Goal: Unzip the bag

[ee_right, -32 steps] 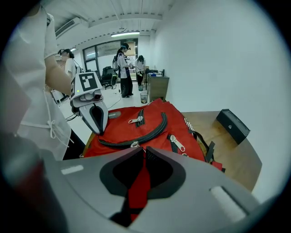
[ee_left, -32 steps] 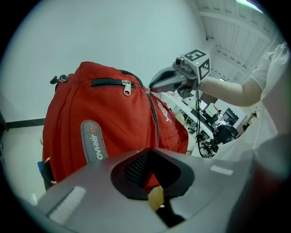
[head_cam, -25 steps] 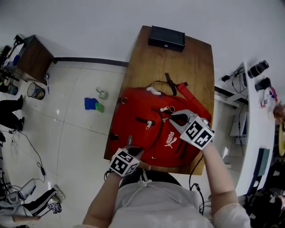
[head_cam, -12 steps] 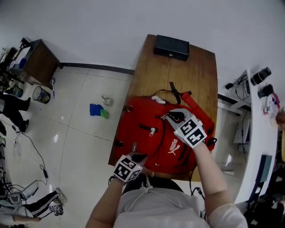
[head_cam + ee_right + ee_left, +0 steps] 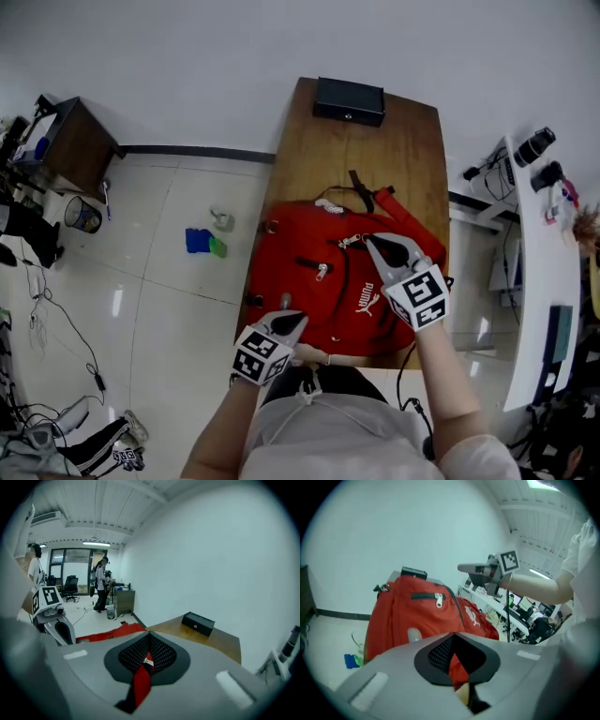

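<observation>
Nearest me, the left claw point(image 5: 284, 314) is clamped shut, with a fold of the red fabric backpack point(image 5: 300, 305) pinched between its jaws at the bag's near-left edge. In the left gripper view, red cloth fills the gap where the jaws meet point(image 5: 453, 644). The bag lies flat on the brown wooden desk point(image 5: 394, 141) and takes up its near half, with the white logo point(image 5: 366, 298) facing up. The front pocket's dark zipper has a silver pull point(image 5: 322, 272), and that one looks closed. A bit further in, the right claw point(image 5: 370, 242) sits over the bag's upper right, its jaws closing right down on the red zipper pull tab point(image 5: 140, 684). A small silver bit shows at the pinch point point(image 5: 149, 644). The bag's black strap point(image 5: 361, 187) trails off its far edge onto bare wood. At the far end of the desk, against the white wall, sits a black rectangular box point(image 5: 349, 101), well apart from the bag. Off the desk to the left there's a small blue object point(image 5: 195, 242) on the tiled floor.
</observation>
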`<state>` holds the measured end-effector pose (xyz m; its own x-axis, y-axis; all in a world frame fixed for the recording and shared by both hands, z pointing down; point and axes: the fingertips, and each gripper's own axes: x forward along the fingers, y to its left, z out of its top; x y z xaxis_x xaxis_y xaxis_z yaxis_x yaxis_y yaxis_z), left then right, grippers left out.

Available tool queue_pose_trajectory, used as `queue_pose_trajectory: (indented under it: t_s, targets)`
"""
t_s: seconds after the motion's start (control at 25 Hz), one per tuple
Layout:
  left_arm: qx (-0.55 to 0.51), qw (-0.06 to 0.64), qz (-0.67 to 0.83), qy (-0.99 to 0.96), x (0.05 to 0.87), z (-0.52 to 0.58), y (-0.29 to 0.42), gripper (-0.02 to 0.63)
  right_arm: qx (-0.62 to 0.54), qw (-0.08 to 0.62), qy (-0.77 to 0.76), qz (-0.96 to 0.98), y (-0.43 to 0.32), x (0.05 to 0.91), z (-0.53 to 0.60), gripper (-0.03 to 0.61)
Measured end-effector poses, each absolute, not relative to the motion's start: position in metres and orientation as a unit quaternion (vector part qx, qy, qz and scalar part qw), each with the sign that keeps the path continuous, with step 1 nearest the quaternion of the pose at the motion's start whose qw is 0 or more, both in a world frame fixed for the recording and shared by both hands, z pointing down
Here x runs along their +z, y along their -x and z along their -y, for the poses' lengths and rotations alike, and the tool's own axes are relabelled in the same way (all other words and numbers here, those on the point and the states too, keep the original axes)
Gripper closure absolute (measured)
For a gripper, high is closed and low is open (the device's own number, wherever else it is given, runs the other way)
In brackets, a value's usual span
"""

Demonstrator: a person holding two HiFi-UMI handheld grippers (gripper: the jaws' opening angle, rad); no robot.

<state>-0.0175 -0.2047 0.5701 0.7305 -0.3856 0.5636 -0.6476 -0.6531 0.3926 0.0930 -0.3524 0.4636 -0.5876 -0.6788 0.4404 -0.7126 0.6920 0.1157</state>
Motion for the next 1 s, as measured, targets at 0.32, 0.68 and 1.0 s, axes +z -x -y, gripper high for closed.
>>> queue_pose_trajectory:
  t_s: [0.32,0.68,1.0]
  targets:
    - [0.063,0.16,0.349,-0.921,0.443,0.22,0.049,0.607,0.046,0.117,-0.473,0.872,-0.096,0.409,0.266,0.572]
    - [0.025,0.081,0.35,-0.933,0.408,0.131,0.038,0.607,0.003,0.083,-0.507,0.858,-0.099,0.401,0.133,0.572]
    - [0.015,0.067,0.364,-0.929,0.415,0.008,0.006,0.607,0.003,0.062,-0.491,0.869,-0.113,0.412,0.006,0.572]
